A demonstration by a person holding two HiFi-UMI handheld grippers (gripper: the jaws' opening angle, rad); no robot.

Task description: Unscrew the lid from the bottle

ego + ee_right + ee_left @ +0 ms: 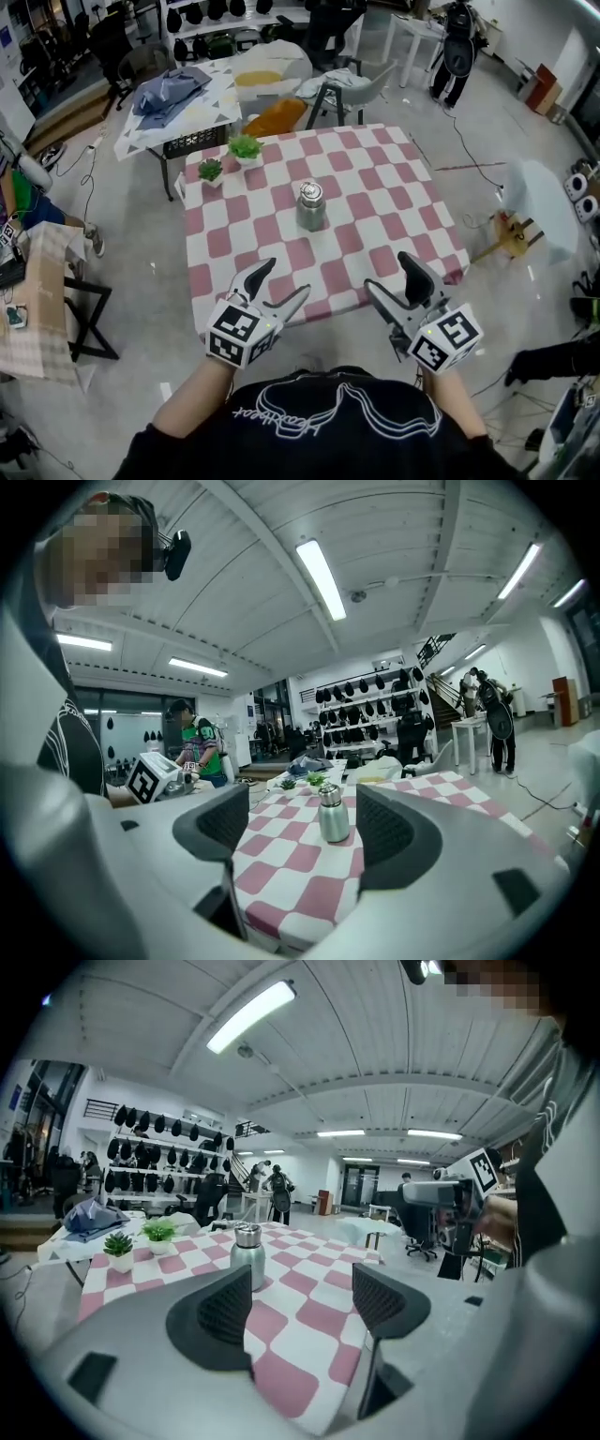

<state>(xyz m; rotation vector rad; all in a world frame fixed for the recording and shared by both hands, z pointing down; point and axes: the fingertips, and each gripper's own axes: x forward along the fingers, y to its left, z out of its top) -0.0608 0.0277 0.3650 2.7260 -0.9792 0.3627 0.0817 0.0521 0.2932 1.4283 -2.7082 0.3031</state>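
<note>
Pink-and-white checks cover the bench (375, 202). The bottle (310, 207) is plain silver steel, lid alike. At eleven o'clock, two green plants (228, 157) in white pots. Each gripper's cube is black-on-white squares.

The bottle (310, 212) stands upright near the centre of the table (375, 187), with the lid (310, 192) on top of it. Two potted plants (246, 148) stand side by side at the table's far left corner. The left gripper (289, 276) is at the table's near edge, left of centre. The right gripper (385, 270) is at the same edge, right of centre. A second table (150, 131) stands behind the table's far left corner.
</note>
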